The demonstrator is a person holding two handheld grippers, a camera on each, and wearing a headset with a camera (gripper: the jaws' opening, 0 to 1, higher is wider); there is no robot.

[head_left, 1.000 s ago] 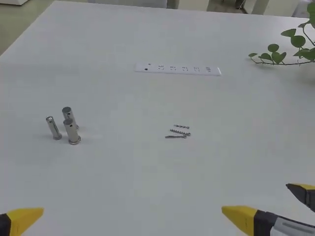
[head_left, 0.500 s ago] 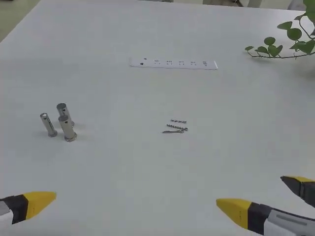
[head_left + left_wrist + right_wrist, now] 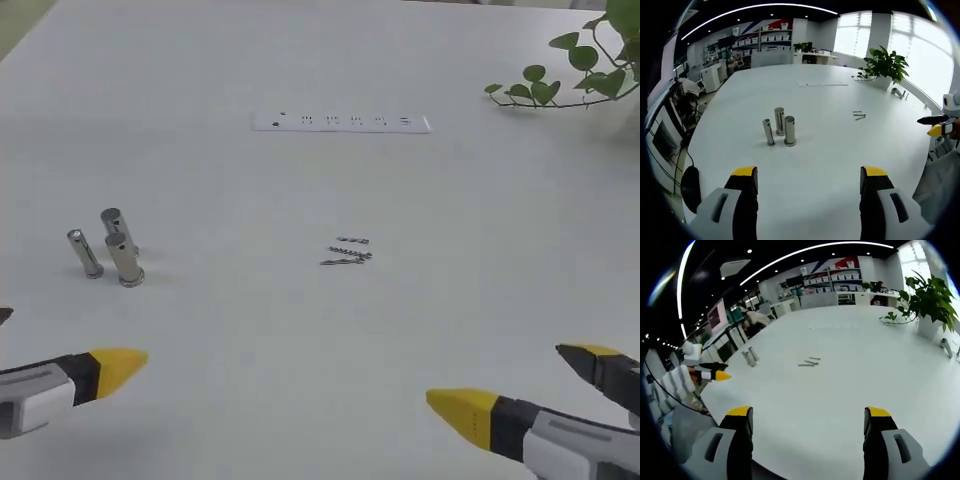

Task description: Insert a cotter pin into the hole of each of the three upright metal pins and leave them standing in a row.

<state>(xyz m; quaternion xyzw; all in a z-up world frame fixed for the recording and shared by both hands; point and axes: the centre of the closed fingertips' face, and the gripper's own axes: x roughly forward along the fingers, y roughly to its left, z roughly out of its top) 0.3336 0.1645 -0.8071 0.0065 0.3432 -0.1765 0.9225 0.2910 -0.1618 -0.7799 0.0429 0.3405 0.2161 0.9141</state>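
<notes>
Three upright metal pins (image 3: pixel 108 248) stand clustered at the table's left; the left gripper view has these metal pins (image 3: pixel 780 126) straight ahead of the jaws. Three small cotter pins (image 3: pixel 345 252) lie loose near the table's middle, and the right gripper view shows the cotter pins (image 3: pixel 809 361) well ahead. My left gripper (image 3: pixel 808 178) is open and empty, and a yellow tip of the left gripper (image 3: pixel 118 366) pokes in at the lower left. My right gripper (image 3: pixel 525 382) is open and empty at the lower right, far short of the cotter pins.
A white power strip (image 3: pixel 341 122) lies across the far middle of the white table (image 3: pixel 300 330). A leafy potted plant (image 3: pixel 575 62) trails in at the far right corner. Shelves and desks fill the room beyond.
Both grippers have come further forward into the head view. The camera has shifted, so the pins and cotter pins sit slightly higher and to the left; they themselves have not moved.
</notes>
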